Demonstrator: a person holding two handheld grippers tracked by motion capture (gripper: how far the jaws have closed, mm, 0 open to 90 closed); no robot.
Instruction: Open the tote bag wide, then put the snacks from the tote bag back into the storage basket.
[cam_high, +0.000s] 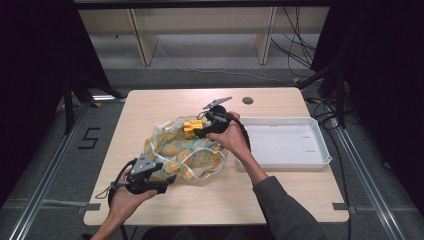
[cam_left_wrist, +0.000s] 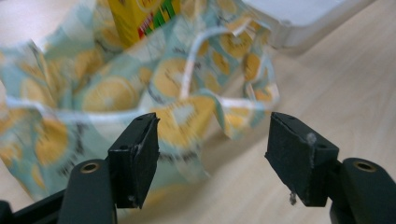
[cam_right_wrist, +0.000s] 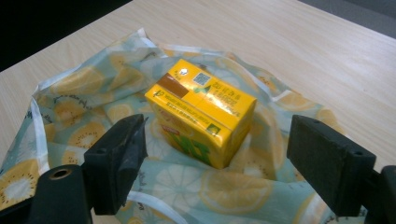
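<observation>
While both grippers' fingers (cam_right_wrist: 331, 168) gape, yellow carton (cam_right_wrist: 201, 116) apparently just beyond, on lemon-print bag (cam_right_wrist: 84, 116).

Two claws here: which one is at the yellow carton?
The right claw, at the far side of the lemon-print bag, with the yellow carton just beyond its open jaws. The left claw is at the bag's near edge, away from the carton.
</observation>
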